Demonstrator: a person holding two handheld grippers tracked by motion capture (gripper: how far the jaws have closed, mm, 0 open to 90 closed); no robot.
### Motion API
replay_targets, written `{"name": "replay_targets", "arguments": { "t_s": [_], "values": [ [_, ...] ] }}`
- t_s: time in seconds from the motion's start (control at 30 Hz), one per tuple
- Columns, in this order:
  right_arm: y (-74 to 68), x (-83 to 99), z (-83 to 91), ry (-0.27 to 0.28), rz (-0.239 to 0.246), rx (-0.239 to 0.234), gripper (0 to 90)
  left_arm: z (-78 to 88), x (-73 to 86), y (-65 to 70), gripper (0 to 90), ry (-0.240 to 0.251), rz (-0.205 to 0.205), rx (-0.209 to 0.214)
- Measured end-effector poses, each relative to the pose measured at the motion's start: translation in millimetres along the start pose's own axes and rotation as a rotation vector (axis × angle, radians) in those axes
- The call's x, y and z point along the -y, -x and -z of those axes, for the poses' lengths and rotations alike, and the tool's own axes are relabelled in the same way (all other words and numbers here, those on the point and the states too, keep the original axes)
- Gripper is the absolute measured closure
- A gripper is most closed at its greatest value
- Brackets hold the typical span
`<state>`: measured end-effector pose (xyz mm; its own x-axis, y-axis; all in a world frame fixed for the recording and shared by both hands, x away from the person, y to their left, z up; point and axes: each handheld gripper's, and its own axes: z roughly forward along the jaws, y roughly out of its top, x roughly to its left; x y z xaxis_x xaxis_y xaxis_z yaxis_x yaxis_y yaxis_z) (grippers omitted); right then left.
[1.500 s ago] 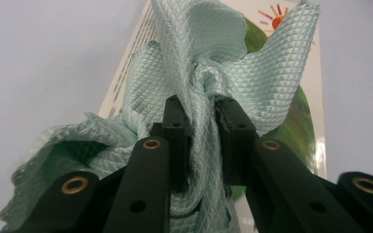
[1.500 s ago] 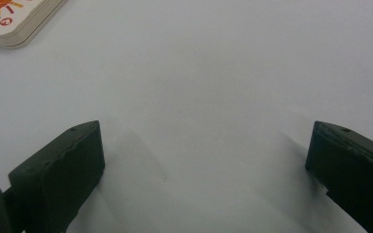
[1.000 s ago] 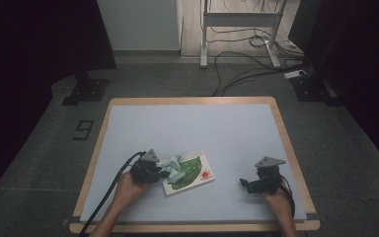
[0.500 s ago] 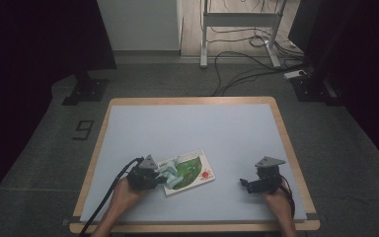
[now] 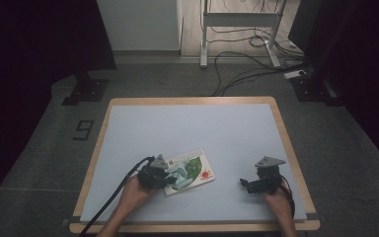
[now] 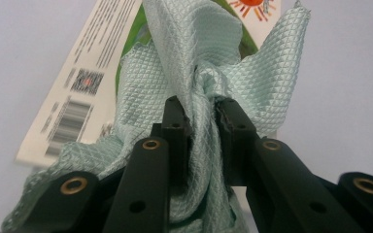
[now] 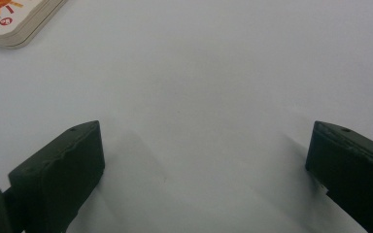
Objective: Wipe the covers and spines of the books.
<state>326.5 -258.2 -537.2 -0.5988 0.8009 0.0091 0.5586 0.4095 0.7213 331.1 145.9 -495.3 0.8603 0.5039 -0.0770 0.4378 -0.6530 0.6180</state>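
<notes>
the pale green waffle-weave cloth (image 6: 194, 68) is bunched between the jaws of the left gripper (image 6: 201, 104), draped over the picture book (image 5: 197, 167) just ahead of it. a thin pinch could slip, or drag the book across the counter (image 5: 192, 128). the right gripper (image 7: 204, 155) rests spread, empty, well apart.

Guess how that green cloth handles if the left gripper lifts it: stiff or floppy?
Probably floppy: the cloth bunches into folds where the left gripper pinches it. Likely light, being thin and woven. Its textured weave should resist slipping from the jaws. Lifted, it would probably drape and drag across the book beneath rather than hold shape.
</notes>
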Motion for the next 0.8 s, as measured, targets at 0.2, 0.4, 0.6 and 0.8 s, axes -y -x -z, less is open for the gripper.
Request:
{"name": "replay_targets", "arguments": {
  "t_s": [0.2, 0.4, 0.6, 0.8],
  "values": [
    [0.1, 0.0, 0.0, 0.0, 0.0, 0.0, 0.0, -12.3, -13.5, 3.0, 75.7, 0.002, -0.017, 0.018],
    [0.1, 0.0, 0.0, 0.0, 0.0, 0.0, 0.0, -26.5, -29.4, 4.0, 75.7, 0.001, -0.025, 0.042],
    [0.1, 0.0, 0.0, 0.0, 0.0, 0.0, 0.0, -38.2, -43.2, 4.5, 75.7, -0.001, -0.028, 0.053],
    [0.1, 0.0, 0.0, 0.0, 0.0, -0.001, 0.0, -48.3, -55.3, 6.2, 75.1, -0.002, -0.033, 0.052]
  ]
}}
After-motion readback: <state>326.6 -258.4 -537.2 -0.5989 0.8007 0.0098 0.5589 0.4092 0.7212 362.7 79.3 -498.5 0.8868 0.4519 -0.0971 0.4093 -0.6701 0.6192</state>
